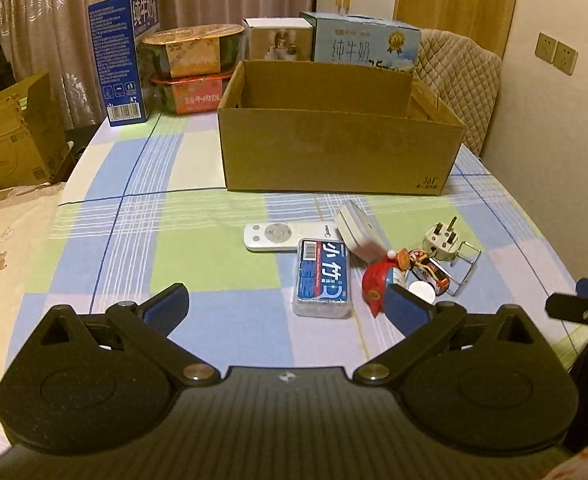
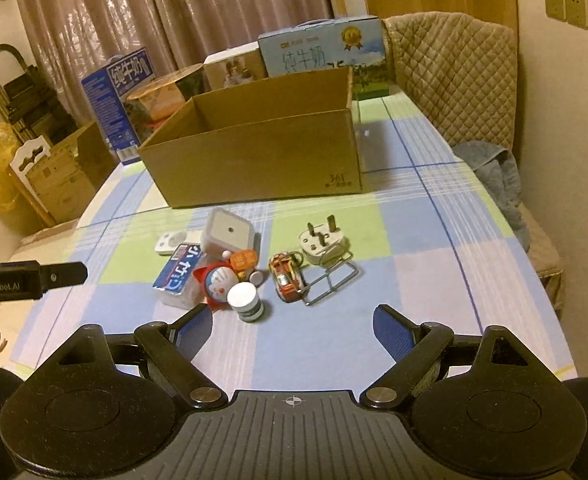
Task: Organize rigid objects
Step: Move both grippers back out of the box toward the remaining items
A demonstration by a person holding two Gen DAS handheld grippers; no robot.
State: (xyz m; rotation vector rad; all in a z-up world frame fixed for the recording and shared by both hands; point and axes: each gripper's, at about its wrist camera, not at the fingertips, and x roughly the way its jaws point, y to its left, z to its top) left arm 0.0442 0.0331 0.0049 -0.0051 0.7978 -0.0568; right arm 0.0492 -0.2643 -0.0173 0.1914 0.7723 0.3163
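An open cardboard box (image 1: 334, 148) (image 2: 261, 160) stands at the middle of the checked tablecloth. In front of it lies a cluster: a white remote (image 1: 281, 236), a blue-labelled plastic case (image 1: 322, 278) (image 2: 177, 276), a white square device (image 1: 354, 228) (image 2: 229, 230), a red-and-blue cartoon figure (image 1: 378, 284) (image 2: 217, 280), a toy car (image 2: 287, 280), a white three-pin plug (image 1: 440, 238) (image 2: 322, 240), a wire clip (image 2: 332, 280) and a small white-capped cylinder (image 2: 245, 300). My left gripper (image 1: 287, 304) is open just short of the case. My right gripper (image 2: 291, 324) is open before the cylinder and car.
Milk cartons (image 1: 123, 60) (image 1: 366, 42), stacked food bowls (image 1: 191, 68) and a white carton (image 1: 277, 38) line the table's far edge. A quilted chair (image 2: 454, 76) with a blue cloth (image 2: 490, 176) stands at the right. Cardboard boxes (image 1: 9, 140) sit off the table's left.
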